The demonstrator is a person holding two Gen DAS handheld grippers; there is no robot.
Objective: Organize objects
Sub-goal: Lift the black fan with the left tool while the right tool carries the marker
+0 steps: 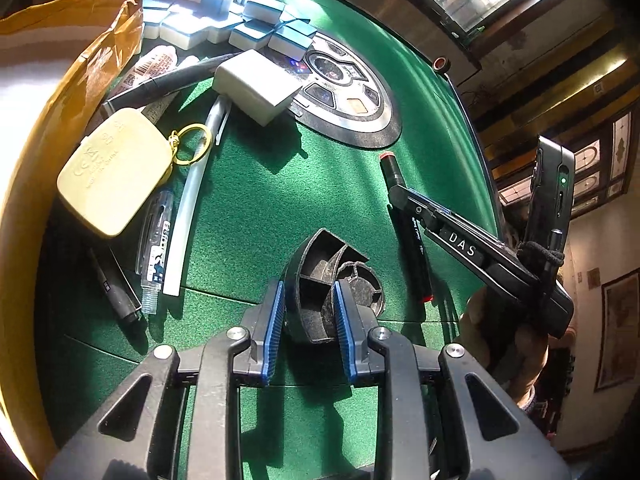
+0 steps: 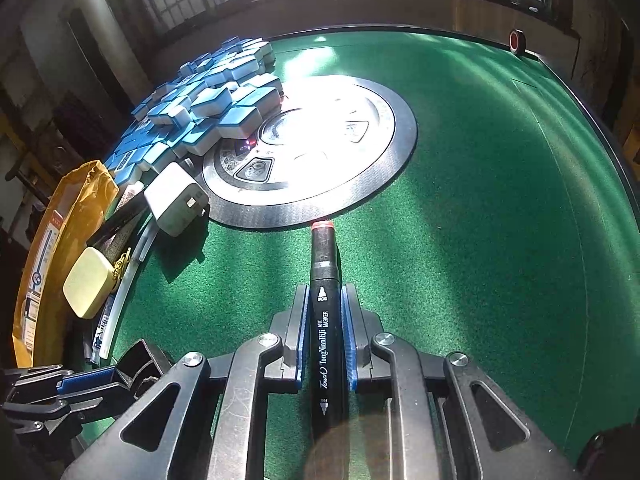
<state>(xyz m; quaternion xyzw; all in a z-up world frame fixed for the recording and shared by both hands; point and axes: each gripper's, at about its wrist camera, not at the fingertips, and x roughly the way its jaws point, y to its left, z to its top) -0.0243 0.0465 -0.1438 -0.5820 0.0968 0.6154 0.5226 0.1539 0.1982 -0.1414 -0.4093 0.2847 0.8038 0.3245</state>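
Observation:
A black round pen holder (image 1: 320, 264) with inner compartments lies tipped on the green felt table (image 1: 280, 200). My left gripper (image 1: 310, 288) is shut on it, its blue pads pressing one section of the holder. The same holder (image 2: 140, 356) shows at the lower left of the right wrist view. My right gripper (image 2: 324, 292) is shut on a black art marker (image 2: 325, 320) with a red end, which points away along the fingers. From the left wrist view, the marker (image 1: 418, 264) and right gripper (image 1: 404, 204) are just right of the holder.
At the left lie a pale yellow case with a key ring (image 1: 116, 172), a white charger (image 1: 256, 84), several pens and a clear tube (image 1: 188, 208), beside a yellow envelope (image 1: 60, 60). Blue-backed mahjong tiles (image 1: 224, 12) are heaped behind. A round control dial (image 2: 312, 148) sits mid-table.

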